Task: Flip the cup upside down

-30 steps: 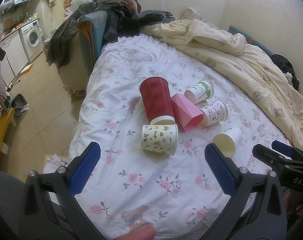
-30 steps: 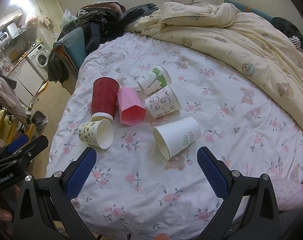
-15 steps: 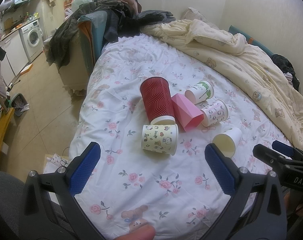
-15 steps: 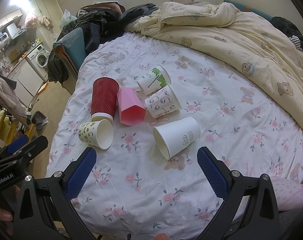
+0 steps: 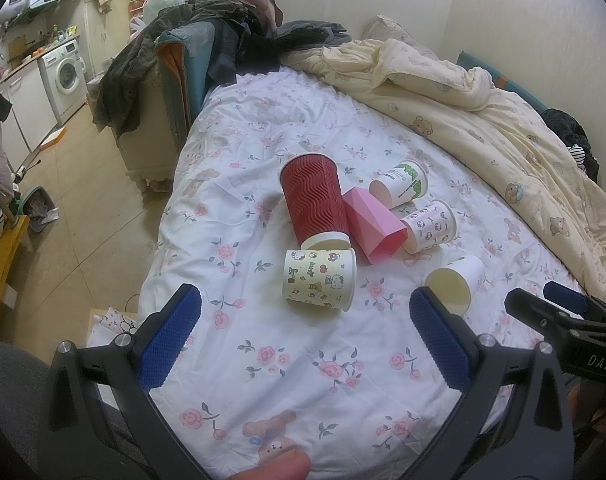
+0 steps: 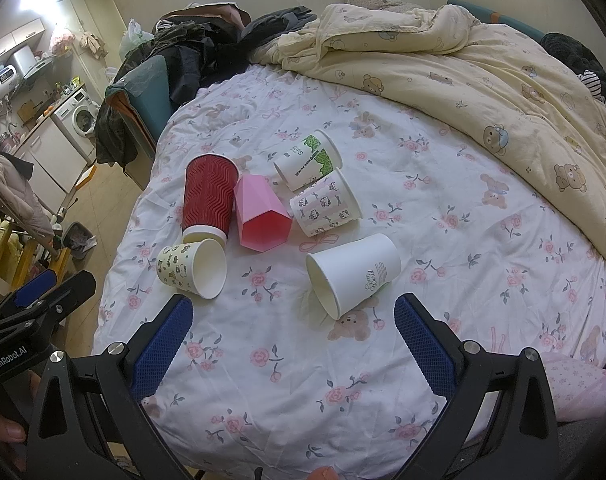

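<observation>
Several cups lie on their sides on a flowered bed sheet (image 5: 303, 360). A red ribbed cup (image 5: 315, 200) (image 6: 209, 196), a pink faceted cup (image 5: 373, 224) (image 6: 259, 216), a cream cartoon cup (image 5: 319, 280) (image 6: 191, 268), a green-print cup (image 5: 401, 182) (image 6: 307, 160), a pink kitty cup (image 5: 429, 226) (image 6: 325, 204) and a plain white cup (image 5: 457, 280) (image 6: 355, 274). My left gripper (image 5: 303, 344) is open and empty, just short of the cream cup. My right gripper (image 6: 293, 344) is open and empty, just short of the white cup.
A rumpled yellow duvet (image 5: 483, 112) (image 6: 483, 72) covers the bed's right side. A heap of dark clothes (image 5: 207, 40) lies at the far end. The bed's left edge drops to a tiled floor (image 5: 75, 216) with a washing machine (image 5: 65, 72) beyond.
</observation>
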`<action>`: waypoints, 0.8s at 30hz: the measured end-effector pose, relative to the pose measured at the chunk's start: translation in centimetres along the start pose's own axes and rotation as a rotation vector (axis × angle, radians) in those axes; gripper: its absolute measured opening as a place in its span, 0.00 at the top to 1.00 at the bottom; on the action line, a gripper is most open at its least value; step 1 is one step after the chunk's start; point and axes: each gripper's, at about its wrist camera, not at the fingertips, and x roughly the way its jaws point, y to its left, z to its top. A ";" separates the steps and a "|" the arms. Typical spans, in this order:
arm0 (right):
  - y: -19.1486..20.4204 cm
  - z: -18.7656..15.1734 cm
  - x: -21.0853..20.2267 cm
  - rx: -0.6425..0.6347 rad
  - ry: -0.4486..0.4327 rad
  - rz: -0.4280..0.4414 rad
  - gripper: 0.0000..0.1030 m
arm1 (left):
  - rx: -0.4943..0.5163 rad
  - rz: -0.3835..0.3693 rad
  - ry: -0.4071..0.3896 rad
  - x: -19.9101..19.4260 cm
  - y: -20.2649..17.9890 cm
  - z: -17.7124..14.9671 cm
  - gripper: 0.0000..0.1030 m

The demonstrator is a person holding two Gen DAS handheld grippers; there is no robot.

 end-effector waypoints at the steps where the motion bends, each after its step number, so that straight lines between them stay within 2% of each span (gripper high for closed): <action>1: 0.0 0.0 0.0 0.000 0.000 0.000 0.00 | 0.000 0.000 0.000 0.0 0.0 0.0 0.00; 24: 0.0 0.0 0.2 0.000 0.003 0.000 0.00 | 0.000 0.003 0.002 -0.1 -0.1 0.0 0.00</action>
